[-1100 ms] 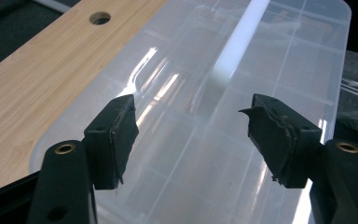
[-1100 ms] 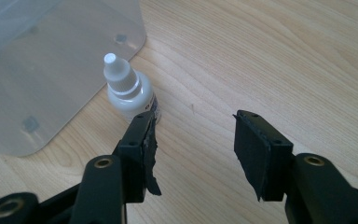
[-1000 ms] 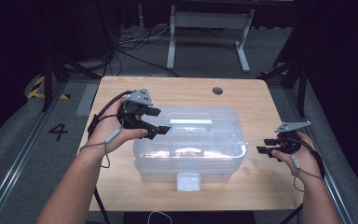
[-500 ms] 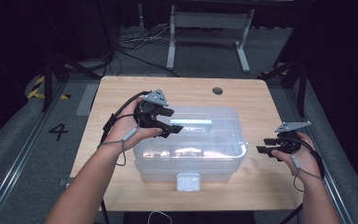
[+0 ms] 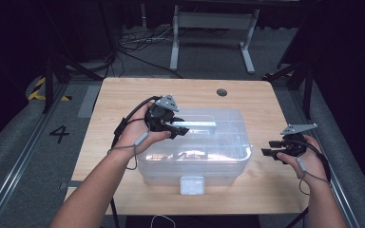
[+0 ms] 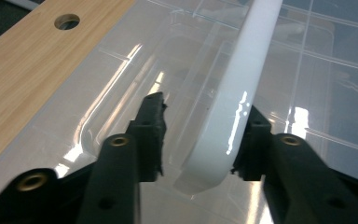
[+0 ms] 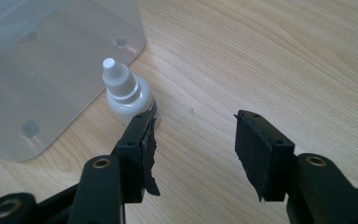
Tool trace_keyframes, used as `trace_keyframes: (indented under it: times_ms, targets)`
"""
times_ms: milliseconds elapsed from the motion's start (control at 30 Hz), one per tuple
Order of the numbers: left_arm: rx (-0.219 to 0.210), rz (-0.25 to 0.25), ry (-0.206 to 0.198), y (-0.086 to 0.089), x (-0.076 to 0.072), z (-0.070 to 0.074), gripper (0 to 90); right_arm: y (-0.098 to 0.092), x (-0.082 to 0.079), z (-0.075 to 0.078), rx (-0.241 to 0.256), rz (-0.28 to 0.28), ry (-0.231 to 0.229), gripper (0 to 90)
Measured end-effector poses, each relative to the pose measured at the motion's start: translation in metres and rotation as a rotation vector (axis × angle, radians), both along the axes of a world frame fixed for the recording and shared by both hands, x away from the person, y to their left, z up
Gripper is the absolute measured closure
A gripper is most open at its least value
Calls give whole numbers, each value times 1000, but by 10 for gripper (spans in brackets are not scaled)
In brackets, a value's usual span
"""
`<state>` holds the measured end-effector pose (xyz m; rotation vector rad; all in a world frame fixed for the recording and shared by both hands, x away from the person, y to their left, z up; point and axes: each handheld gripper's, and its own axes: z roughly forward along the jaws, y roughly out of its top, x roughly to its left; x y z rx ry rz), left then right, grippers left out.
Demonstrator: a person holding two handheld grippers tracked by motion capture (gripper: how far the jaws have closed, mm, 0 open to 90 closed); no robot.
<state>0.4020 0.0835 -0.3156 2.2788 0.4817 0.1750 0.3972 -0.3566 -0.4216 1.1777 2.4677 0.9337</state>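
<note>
Showing dropper bottle beside right gripper

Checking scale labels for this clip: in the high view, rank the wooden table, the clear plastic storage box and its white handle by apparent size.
1. Wooden table
2. Clear plastic storage box
3. White handle

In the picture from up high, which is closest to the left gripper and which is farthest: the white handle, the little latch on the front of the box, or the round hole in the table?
From the left gripper:
1. White handle, on the lid, between the jaws.
2. Round hole, far table edge.
3. Latch, box's near front.
</note>
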Motion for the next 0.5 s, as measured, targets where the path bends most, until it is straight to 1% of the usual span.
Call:
trace_keyframes:
  times_ms: [33,100,233,500]
  targets:
    - [12,-2,-19,-1,-1,1,703,0,0,0,0,2,-2,489]
    - [24,-3,-33,-2,-3,1,710,0,-1,1,1,1,-2,489]
    - [23,-5,-31,-2,-2,1,712,0,0,1,0,3,-11,489]
    - [26,-3,-27,-2,-2,2,711,0,-1,1,0,3,-11,490]
